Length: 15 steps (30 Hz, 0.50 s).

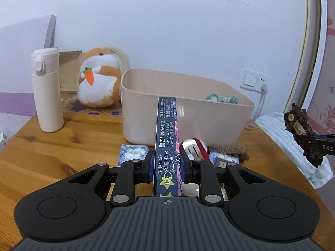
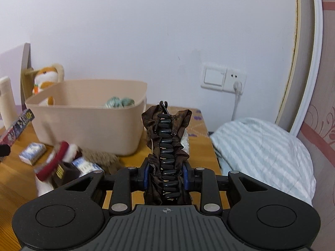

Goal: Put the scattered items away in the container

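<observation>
My left gripper (image 1: 166,165) is shut on a long dark printed box (image 1: 166,138), held above the wooden table (image 1: 52,156) and pointing at the beige plastic container (image 1: 178,113). My right gripper (image 2: 166,177) is shut on a brown fabric hair clip with black teeth (image 2: 167,138), held above the table to the right of the container (image 2: 88,121). A teal fabric item (image 2: 119,102) lies inside the container. In front of the container lie small blue-white packets (image 1: 132,152), a red and white item (image 1: 194,148) and a brown furry item (image 1: 228,149).
A cream flask (image 1: 48,90) and a hamster plush with a carrot (image 1: 100,79) stand left of the container. A striped light-blue cloth (image 2: 263,156) lies off the table's right edge. A wall switch and socket (image 2: 224,79) are behind.
</observation>
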Each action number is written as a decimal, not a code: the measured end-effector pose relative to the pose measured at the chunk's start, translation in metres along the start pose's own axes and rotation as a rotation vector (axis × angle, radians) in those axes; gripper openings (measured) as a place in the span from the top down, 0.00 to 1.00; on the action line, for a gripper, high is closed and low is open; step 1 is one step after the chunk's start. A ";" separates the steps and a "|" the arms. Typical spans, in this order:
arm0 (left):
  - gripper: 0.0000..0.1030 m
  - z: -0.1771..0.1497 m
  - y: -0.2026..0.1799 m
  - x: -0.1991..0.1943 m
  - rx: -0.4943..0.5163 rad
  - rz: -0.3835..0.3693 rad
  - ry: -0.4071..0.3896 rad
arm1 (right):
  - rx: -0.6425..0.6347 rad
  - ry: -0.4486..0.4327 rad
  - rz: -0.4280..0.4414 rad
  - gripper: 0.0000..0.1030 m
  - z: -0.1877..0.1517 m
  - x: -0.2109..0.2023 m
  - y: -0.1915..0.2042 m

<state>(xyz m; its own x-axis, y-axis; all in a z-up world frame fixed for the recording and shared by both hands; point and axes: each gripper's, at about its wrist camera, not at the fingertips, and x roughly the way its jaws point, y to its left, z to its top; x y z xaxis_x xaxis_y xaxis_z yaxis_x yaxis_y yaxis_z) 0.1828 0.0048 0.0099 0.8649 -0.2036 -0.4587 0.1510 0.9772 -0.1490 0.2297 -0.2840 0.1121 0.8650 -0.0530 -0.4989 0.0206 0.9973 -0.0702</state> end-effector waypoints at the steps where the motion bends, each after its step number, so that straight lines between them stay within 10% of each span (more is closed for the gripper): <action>1: 0.77 0.002 0.000 0.000 0.003 0.006 -0.006 | -0.003 -0.007 0.002 0.74 0.003 -0.001 0.001; 15: 0.77 0.054 -0.011 0.009 0.064 0.031 -0.115 | -0.045 -0.117 0.021 0.74 0.054 -0.007 0.021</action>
<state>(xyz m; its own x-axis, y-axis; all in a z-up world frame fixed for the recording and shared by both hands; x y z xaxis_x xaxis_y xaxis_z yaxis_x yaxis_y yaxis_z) 0.2150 -0.0041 0.0547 0.9183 -0.1691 -0.3580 0.1507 0.9854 -0.0788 0.2516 -0.2601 0.1609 0.9176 -0.0234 -0.3968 -0.0184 0.9947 -0.1010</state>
